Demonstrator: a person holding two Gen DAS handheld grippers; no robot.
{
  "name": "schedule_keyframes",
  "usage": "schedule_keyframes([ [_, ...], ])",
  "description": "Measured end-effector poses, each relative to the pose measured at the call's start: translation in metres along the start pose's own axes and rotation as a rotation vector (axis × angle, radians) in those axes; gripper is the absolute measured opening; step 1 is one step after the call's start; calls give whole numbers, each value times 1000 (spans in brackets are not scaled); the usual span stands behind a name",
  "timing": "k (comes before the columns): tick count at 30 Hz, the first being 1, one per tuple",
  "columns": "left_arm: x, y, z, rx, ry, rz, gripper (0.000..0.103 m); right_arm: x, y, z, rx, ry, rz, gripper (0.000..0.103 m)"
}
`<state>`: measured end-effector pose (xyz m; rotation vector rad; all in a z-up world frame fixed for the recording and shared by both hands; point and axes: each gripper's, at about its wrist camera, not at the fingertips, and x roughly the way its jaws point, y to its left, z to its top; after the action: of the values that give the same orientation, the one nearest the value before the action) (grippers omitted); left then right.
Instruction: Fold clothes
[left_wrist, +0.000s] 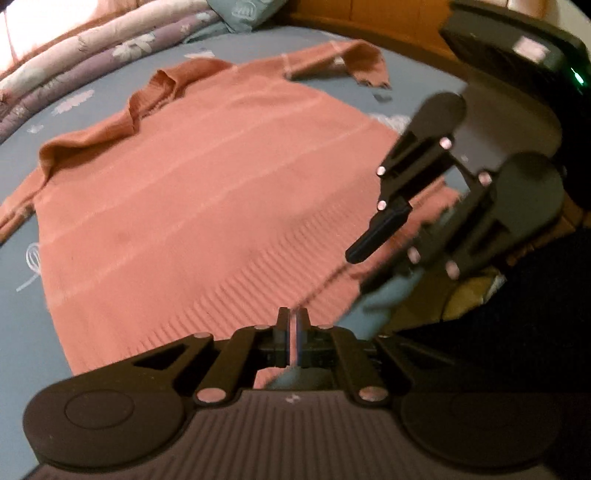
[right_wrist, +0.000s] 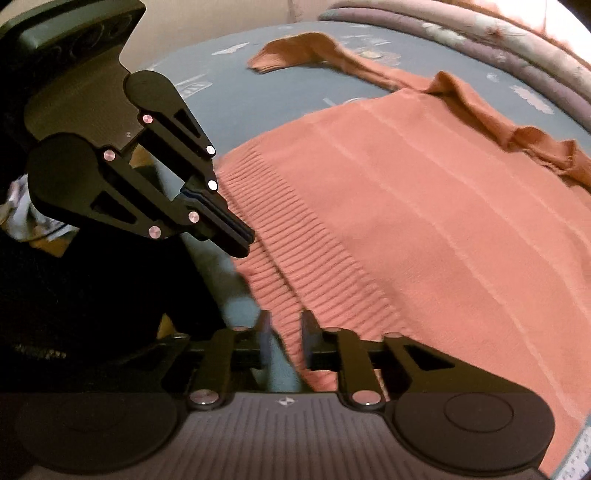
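My sweater (left_wrist: 207, 192) lies spread flat on the bed (left_wrist: 110, 92), which has a blue-grey sheet with pale prints. The ribbed hem is nearest me, and the collar and sleeves point away toward the rolled quilts (left_wrist: 74, 55) at the far edge. One sleeve (left_wrist: 332, 62) lies folded back beside the far shoulder, its cuff on the sheet.

My left tool (left_wrist: 294, 317) sits low over the hem, with its two fingers pressed together. In the left view only a thin bright line shows between them, right at the edge of the ribbing. From the right wrist it looks the same: fingers closed, tips at the hem corner. Whether any cloth is pinched between them I cannot tell.

My right tool (right_wrist: 284, 325) stands at the other stretch of the hem with its fingers apart. A fold of ribbed hem rises in the gap between them, and the pads are not pressing it. Both tools angle downward, close to each other along the sweater's near edge.
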<state>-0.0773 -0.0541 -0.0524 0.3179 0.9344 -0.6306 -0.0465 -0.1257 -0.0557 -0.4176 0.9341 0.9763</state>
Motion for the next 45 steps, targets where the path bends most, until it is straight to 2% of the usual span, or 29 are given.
schedule_keyframes([
  [5,27,-5,13,-6,11,-9,4,-4,-10,-8,46,7,-65,34],
  [8,36,-11,13,-19,17,-7,4,-12,-13,-17,62,1,-114,43],
  [13,41,-14,22,-1,16,-25,4,-30,-24,-36,119,-10,-178,44],
  [16,44,-26,36,42,2,-34,13,-51,-34,-57,150,-19,-216,44],
  [18,47,-38,45,84,-14,-69,21,-67,-41,-76,170,-24,-240,44],
  [20,52,-52,53,132,-20,-110,38,-78,-46,-95,181,-5,-256,45],
  [21,55,-59,56,154,-21,-129,40,-81,-48,-105,188,16,-258,46],
  [26,71,-94,69,260,-18,-176,40,-75,-43,-132,162,60,-248,49],
  [31,85,-115,70,331,-4,-129,35,-60,-32,-133,76,41,-282,48],
  [32,88,-117,69,346,3,-109,26,-58,-29,-132,54,35,-284,48],
  [34,90,-119,66,369,11,-92,17,-53,-26,-130,10,38,-298,45],
  [35,89,-121,65,374,9,-87,8,-52,-25,-129,-2,33,-300,44],
  [37,88,-123,64,382,5,-72,5,-53,-25,-127,-15,26,-311,29],
  [39,85,-124,65,376,-10,-64,5,-54,-25,-126,-29,36,-309,28],
  [45,78,-110,76,277,-31,-107,4,-47,-12,-120,-105,23,-327,29],
])
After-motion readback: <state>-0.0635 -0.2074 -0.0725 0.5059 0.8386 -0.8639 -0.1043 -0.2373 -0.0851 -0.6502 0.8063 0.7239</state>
